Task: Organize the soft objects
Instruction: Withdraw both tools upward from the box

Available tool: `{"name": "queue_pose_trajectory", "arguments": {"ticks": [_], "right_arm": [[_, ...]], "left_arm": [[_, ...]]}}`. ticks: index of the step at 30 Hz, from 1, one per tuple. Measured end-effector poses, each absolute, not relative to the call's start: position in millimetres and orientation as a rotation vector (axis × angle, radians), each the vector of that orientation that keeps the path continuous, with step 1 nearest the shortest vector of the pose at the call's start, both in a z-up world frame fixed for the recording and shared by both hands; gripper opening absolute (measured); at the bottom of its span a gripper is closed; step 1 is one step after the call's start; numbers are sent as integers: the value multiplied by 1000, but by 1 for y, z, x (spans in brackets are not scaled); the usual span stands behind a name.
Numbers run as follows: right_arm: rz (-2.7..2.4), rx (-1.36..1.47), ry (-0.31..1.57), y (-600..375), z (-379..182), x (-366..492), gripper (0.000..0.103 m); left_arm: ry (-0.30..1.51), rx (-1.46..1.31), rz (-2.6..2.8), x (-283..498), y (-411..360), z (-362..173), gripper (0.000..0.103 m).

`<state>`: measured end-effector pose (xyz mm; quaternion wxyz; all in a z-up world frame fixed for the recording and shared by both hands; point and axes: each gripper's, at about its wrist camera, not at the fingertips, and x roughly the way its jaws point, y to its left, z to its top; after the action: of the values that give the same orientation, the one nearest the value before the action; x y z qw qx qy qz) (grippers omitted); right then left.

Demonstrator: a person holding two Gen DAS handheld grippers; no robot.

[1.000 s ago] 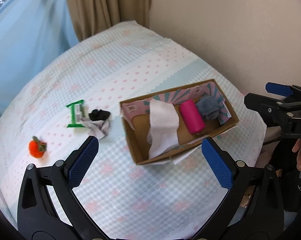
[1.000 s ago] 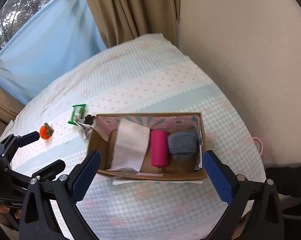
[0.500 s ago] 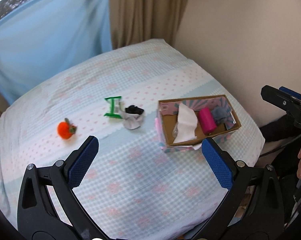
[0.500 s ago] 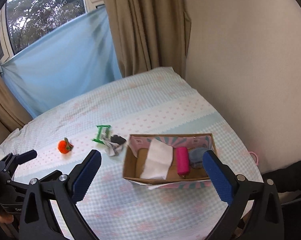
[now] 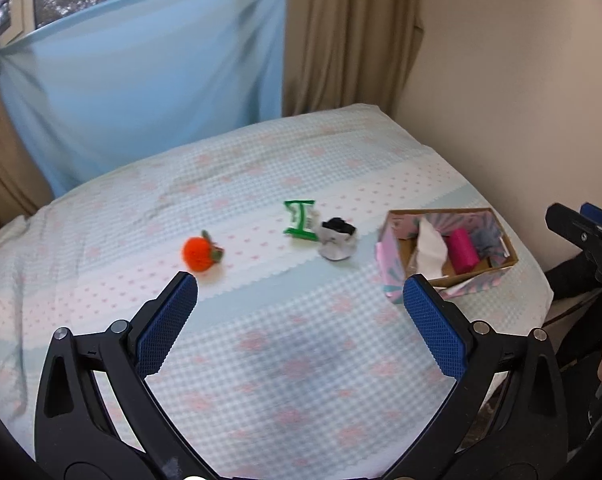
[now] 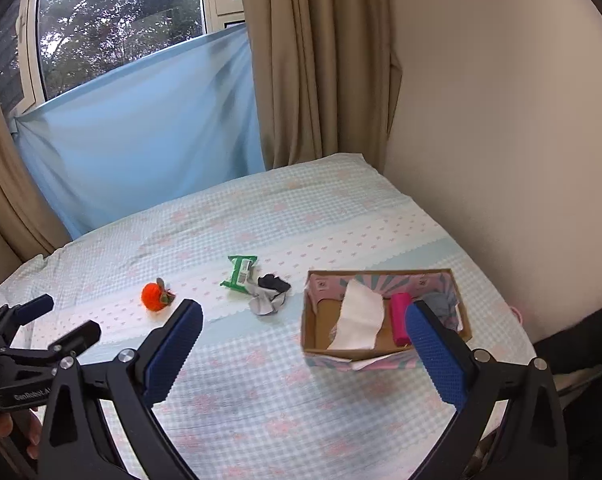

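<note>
Orange knitted fruit toy point(image 6: 156, 297) lay leftmost on the bed point(image 6: 261, 380), with a green packet point(image 6: 239, 273) further right touching a crumpled grey-and-black sock point(image 6: 270, 295). Rightmost, the cardboard box point(image 6: 313, 328) held a white cloth point(image 6: 359, 316), pink roll point(image 6: 399, 318) and grey fabric point(image 6: 441, 304). Left gripper point(image 5: 300, 294) and right gripper point(image 6: 303, 316) both had fingers spread apart, empty.
</note>
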<state>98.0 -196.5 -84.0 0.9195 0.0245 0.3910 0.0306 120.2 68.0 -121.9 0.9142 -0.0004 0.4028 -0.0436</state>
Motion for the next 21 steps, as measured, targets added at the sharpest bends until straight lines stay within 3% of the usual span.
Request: {"name": "queue_pose_trajectory", "arguments": {"ticks": [15,21], "right_arm": [[90,71,783,-115,-111,108,101],[102,79,807,-89,-159,144,101]], "left_arm": [[838,-57,9,142,168,-161,102],[871,-71,12,181,195,-203,102]]}}
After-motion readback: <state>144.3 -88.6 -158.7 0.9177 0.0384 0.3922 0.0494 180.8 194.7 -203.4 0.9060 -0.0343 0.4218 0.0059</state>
